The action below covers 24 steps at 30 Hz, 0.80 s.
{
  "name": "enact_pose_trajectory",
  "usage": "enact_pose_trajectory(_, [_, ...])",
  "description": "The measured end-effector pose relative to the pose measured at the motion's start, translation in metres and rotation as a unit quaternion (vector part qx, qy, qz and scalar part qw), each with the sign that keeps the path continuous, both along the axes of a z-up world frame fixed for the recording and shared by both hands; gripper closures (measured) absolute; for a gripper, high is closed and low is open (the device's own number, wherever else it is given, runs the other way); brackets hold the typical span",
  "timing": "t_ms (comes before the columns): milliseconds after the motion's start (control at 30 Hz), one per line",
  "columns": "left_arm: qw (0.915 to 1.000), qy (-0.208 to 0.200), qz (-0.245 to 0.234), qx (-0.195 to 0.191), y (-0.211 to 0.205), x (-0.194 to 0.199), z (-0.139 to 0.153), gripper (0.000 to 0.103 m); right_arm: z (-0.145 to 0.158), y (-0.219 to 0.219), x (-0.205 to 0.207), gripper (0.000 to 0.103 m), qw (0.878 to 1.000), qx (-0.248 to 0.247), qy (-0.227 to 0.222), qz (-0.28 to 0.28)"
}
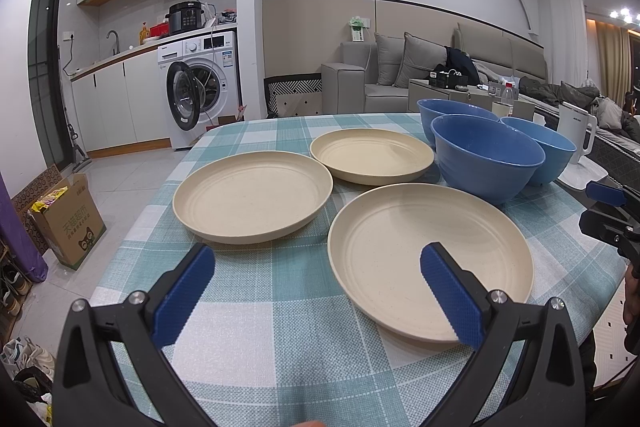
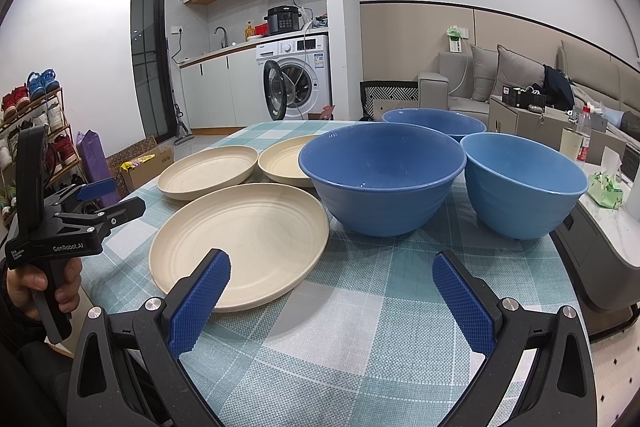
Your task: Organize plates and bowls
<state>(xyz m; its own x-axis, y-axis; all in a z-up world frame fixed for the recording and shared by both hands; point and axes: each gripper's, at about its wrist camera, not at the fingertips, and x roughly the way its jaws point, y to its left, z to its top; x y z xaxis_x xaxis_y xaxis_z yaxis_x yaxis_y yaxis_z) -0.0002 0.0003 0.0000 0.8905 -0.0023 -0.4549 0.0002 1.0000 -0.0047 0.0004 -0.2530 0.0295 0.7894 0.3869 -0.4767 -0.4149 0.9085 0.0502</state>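
Three beige plates lie on the checked tablecloth: a near one, a left one and a far one. To their right stand three blue bowls: a front one, a back one and a lighter right one. My left gripper is open and empty, with its right finger over the near plate. My right gripper hangs open and empty short of the front bowl, its left finger over the near plate's rim.
A white kettle stands past the table's right side, and a green tissue pack lies on a side surface. A cardboard box and a shoe rack stand on the floor at left. A hand holds the left gripper.
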Motion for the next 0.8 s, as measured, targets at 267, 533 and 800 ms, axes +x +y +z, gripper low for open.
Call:
enact_pose_trajectory(267, [1.0, 0.0, 0.0, 0.0, -0.0001, 0.0001, 0.0, 0.0, 0.0002, -0.0003, 0.0002, 0.0, 1.0, -0.001, 0.0, 0.0])
enact_pose_trajectory(533, [1.0, 0.0, 0.0, 0.001, 0.0, 0.0002, 0.0001, 0.0, 0.0008, -0.0009, 0.0006, 0.0, 1.0, 0.0, 0.0, 0.0])
enact_pose_trajectory(800, [1.0, -0.002, 0.002, 0.003, 0.0006, -0.0001, 0.0047, 0.0, 0.0049, -0.0013, 0.0014, 0.0, 1.0, -0.001, -0.002, -0.001])
